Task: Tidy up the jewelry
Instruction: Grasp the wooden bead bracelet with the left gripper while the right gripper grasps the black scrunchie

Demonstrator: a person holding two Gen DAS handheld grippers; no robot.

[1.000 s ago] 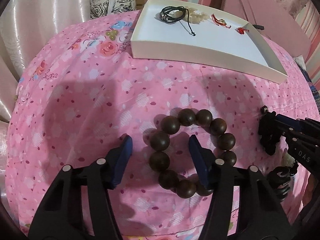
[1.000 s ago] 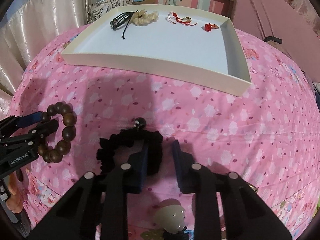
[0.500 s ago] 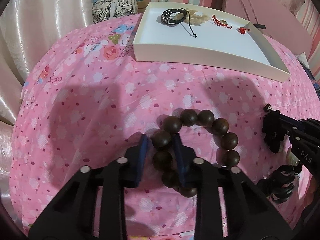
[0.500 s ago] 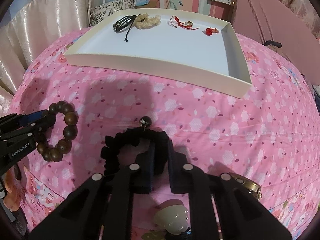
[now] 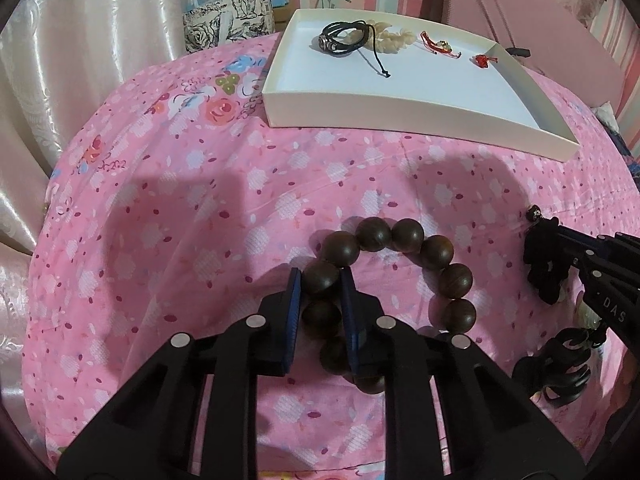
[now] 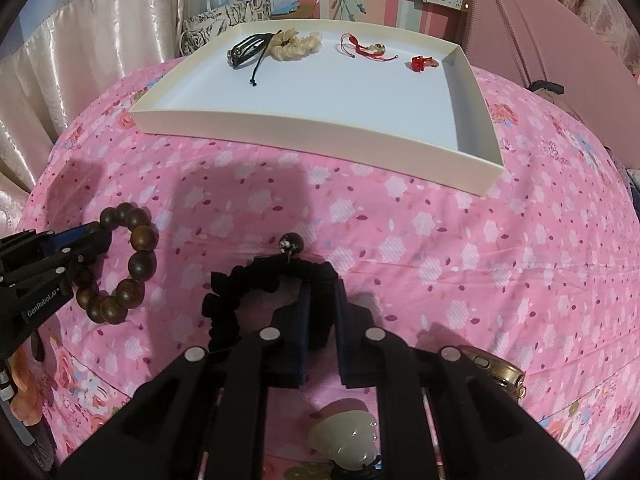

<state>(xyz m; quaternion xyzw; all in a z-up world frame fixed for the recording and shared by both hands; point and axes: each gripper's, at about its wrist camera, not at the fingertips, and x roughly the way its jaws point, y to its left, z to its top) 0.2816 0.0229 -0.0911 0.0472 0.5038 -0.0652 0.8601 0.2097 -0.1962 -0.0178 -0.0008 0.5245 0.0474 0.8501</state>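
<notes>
My left gripper (image 5: 320,280) is shut on the brown wooden bead bracelet (image 5: 436,252), pinching beads on its left side; the bracelet hangs just above the pink floral bedspread. It also shows in the right wrist view (image 6: 136,264). My right gripper (image 6: 322,292) is shut on a black scrunchie bracelet (image 6: 228,304) with a dark bead charm (image 6: 291,242). The white tray (image 5: 420,120) lies ahead, also in the right wrist view (image 6: 320,140). It holds a black cord bracelet (image 5: 344,36), a cream scrunchie (image 6: 298,46), a red string bracelet (image 6: 366,49) and a small red charm (image 6: 420,63).
A pale jade-like pendant (image 6: 348,436) and a brass-coloured item (image 6: 496,368) lie on the bedspread near my right gripper. Cream curtains (image 5: 80,60) hang at the left. A patterned bag (image 5: 228,20) stands behind the tray. A pink headboard (image 6: 560,40) rises at the right.
Both grippers closed: the left onto the wooden bead bracelet, the right onto the black scrunchie bracelet. Both then rose a little with their items.
</notes>
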